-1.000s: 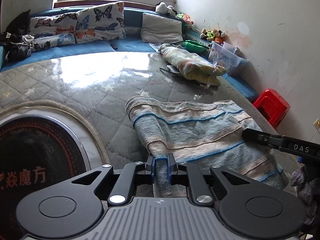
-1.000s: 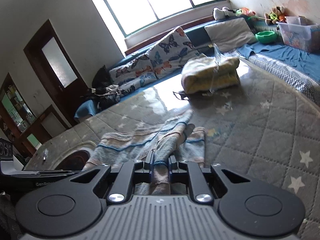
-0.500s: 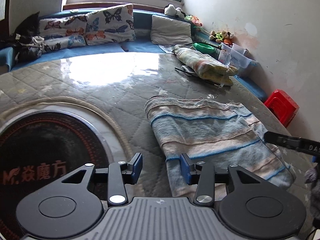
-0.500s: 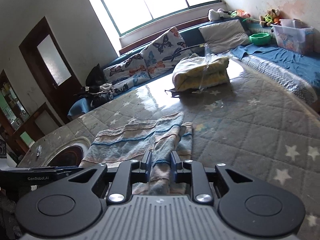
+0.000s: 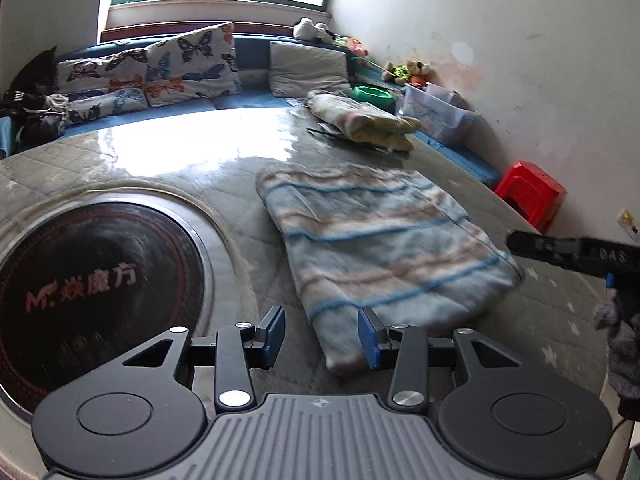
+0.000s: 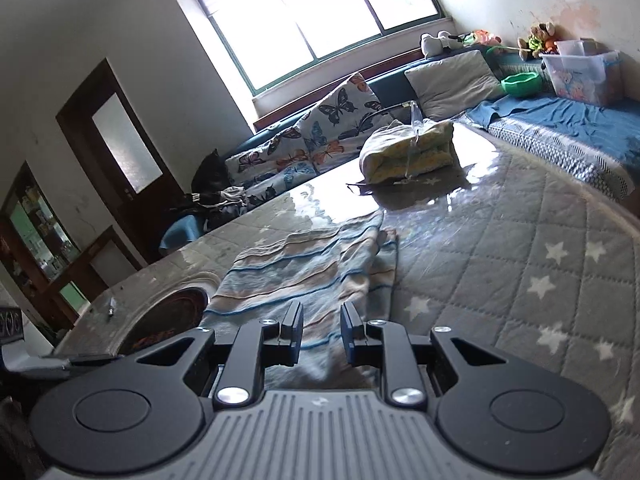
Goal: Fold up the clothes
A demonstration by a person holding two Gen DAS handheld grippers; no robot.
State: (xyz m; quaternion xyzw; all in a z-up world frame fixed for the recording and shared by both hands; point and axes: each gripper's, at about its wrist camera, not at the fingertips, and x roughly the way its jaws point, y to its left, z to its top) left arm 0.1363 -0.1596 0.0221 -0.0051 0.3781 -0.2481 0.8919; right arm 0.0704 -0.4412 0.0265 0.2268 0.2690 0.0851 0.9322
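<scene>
From the left wrist, the left gripper (image 5: 322, 334) has its jaws spread apart with nothing pressed between them; they have just been opening, and the blue pads are clear of the cloth. The striped blanket (image 5: 380, 240) lies folded flat on the quilted table (image 5: 120, 168), starting just ahead of the right-hand pad and running away from the gripper up and to the right. Its near corner sits between the jaws' line and the right pad, not pinched. To the left of the gripper is a round black hotplate (image 5: 92, 280) set into the table. Farther ahead, past the blanket, a folded yellow quilt (image 5: 360, 120) rests near the table's far edge. At the right edge the other tool's black body pokes in, and a red stool (image 5: 530, 192) stands beyond the table.

From the right wrist, the right gripper (image 6: 320, 334) has its jaws a little apart, having just eased open; the blanket (image 6: 312, 268) lies directly ahead and under them, loose, with no pad squeezing it. The blanket stretches forward and slightly left of the gripper. The yellow quilt (image 6: 408, 152) lies well ahead, and butterfly cushions (image 6: 320, 132) line the bench behind it.
</scene>
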